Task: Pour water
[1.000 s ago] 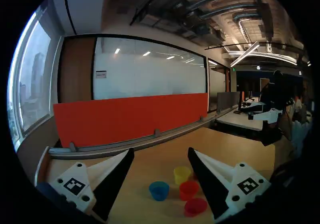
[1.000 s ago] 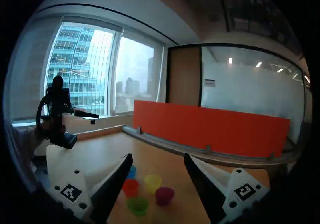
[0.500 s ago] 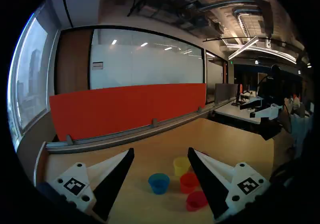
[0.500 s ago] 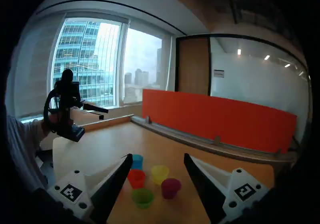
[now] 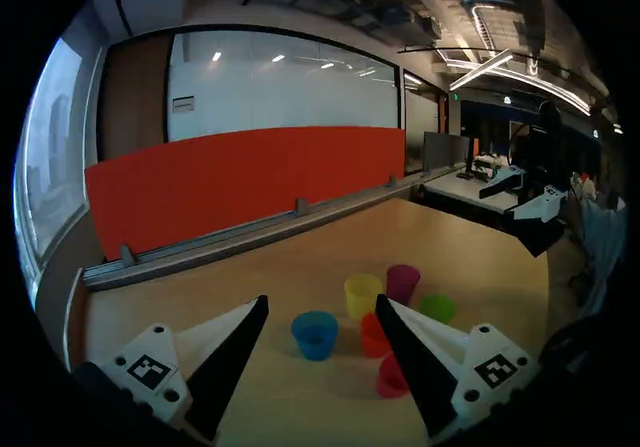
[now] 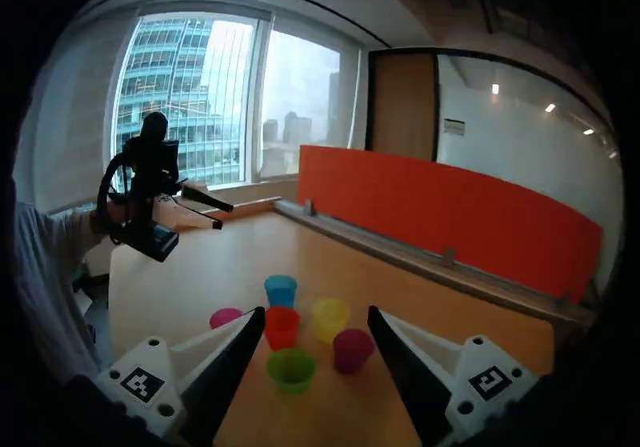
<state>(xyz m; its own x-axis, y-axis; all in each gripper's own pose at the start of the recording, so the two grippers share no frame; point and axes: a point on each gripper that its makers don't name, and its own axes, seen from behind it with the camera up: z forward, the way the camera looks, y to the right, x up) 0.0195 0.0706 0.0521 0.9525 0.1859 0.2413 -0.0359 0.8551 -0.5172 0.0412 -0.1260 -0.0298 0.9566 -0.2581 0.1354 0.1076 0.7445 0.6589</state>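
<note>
- A light wooden desk (image 6: pixel 200 271) carries everything.
- Five small plastic cups stand upright in a tight cluster: blue cup (image 6: pixel 280 290), orange cup (image 6: pixel 281 327), yellow cup (image 6: pixel 330 320), magenta cup (image 6: pixel 353 349), green cup (image 6: pixel 291 369).
- A pink cup (image 6: pixel 226 317) sits just beside them.

A finger (image 5: pixel 412 359) at five o'clock is covering part of the orange cup (image 5: pixel 369 335) and the pink cup (image 5: pixel 388 377).

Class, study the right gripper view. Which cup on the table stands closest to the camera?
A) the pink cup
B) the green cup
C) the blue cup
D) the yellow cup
B: in the right gripper view the green cup sits lowest and nearest, with the red cup and the blue cup farther back behind it.
</note>
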